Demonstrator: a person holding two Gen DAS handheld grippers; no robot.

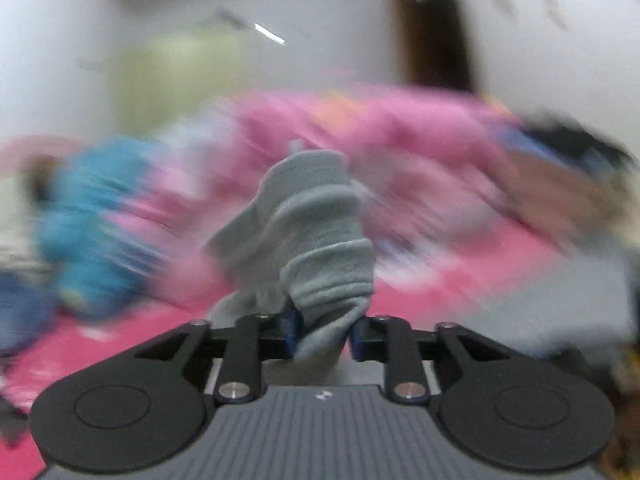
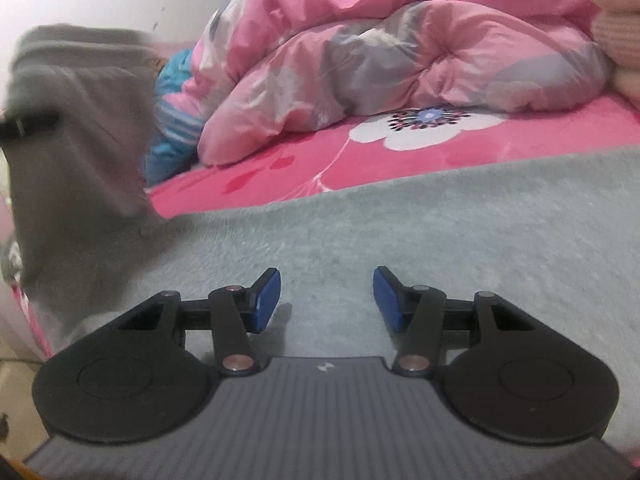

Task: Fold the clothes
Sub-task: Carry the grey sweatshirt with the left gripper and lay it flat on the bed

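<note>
On our left, the left gripper [image 1: 323,332] has its blue-padded fingers [image 1: 290,330] pinched on a bunched fold of the grey garment [image 1: 308,232], a soft fleece that rises from the grip in thick, rounded rolls; the room behind it is smeared with blur, so we cannot tell how high the cloth is carried. We judge this to be a lift or a carry of one edge, and doing it well means keeping the pinch firm, moving evenly, and laying the edge down square so the plush cloth does not bunch. To the right, the rest of the garment lies spread flat and fuzzy on the bed [image 2: 520,136], whose sheet is bright pink with a large white flower. The right gripper [image 2: 326,300] hovers low over that cloth with fingers wide apart, holding nothing. Behind lies a puffy, glossy pink quilt [image 2: 400,52].
</note>
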